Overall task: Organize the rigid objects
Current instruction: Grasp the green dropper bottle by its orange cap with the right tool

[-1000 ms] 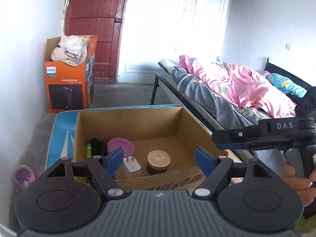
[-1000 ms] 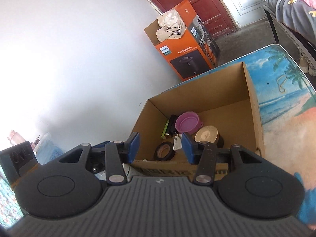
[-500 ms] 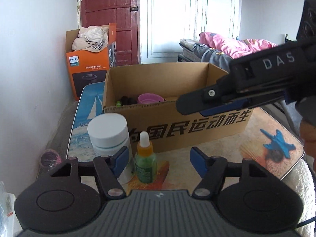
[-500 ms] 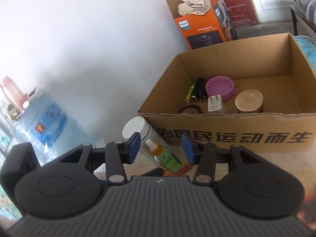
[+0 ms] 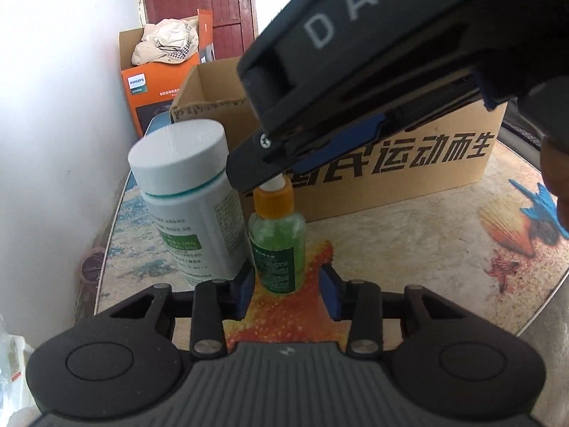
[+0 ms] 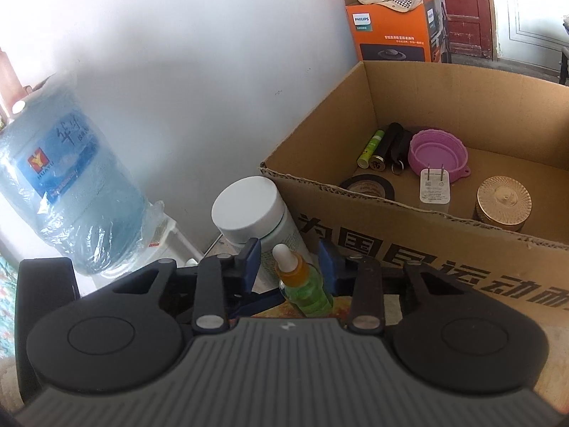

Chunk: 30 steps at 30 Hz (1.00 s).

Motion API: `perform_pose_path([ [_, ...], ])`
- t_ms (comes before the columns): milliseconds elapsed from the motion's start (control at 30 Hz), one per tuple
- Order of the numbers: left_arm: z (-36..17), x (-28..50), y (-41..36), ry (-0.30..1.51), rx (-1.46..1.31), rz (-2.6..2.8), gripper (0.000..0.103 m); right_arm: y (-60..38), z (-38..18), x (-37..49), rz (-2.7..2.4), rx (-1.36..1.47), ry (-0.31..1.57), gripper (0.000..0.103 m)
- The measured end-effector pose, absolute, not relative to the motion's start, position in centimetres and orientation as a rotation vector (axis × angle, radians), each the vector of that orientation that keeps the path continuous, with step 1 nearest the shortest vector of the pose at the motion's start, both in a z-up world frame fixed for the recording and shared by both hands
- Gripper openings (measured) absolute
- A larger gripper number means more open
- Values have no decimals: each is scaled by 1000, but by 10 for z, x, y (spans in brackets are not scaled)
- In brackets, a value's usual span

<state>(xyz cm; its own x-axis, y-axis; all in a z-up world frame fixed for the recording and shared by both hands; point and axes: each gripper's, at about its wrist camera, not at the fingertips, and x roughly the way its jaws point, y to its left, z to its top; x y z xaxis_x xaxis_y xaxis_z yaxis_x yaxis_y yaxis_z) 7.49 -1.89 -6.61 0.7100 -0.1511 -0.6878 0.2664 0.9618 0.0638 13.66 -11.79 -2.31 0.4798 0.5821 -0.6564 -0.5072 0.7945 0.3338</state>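
Observation:
A green dropper bottle with an orange neck stands on the beach-print table mat, beside a white-lidded jar. Both stand in front of the cardboard box. My left gripper straddles the bottle's base; its jaws are closing, with a gap still showing on the right side. My right gripper comes from above around the bottle's dropper top. Its jaws are closing too and do not press on it. In the left wrist view the right gripper's body hides the dropper tip.
The box holds a purple bowl, a white plug, a gold tin, a tape roll and a green tube. A water jug stands left by the wall. An orange carton sits behind.
Both grippers came down from over the box to its front left corner. They now sit around the dropper bottle, and both pairs of jaws have narrowed.

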Motion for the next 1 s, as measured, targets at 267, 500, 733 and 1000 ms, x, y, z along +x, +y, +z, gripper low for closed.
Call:
perform_pose_path([
  [267, -68, 78, -20, 745, 138, -254, 38, -121, -25, 137, 646, 100, 846, 19],
  [500, -66, 82, -35, 760, 113, -354, 38, -153, -25, 126, 568, 144, 859, 19],
  [733, -66, 80, -64, 747, 178, -438, 38, -189, -27, 115, 491, 193, 864, 19],
  [1000, -76, 85, -80, 727, 255, -417, 35, -179, -28, 117, 505, 109, 860, 21],
])
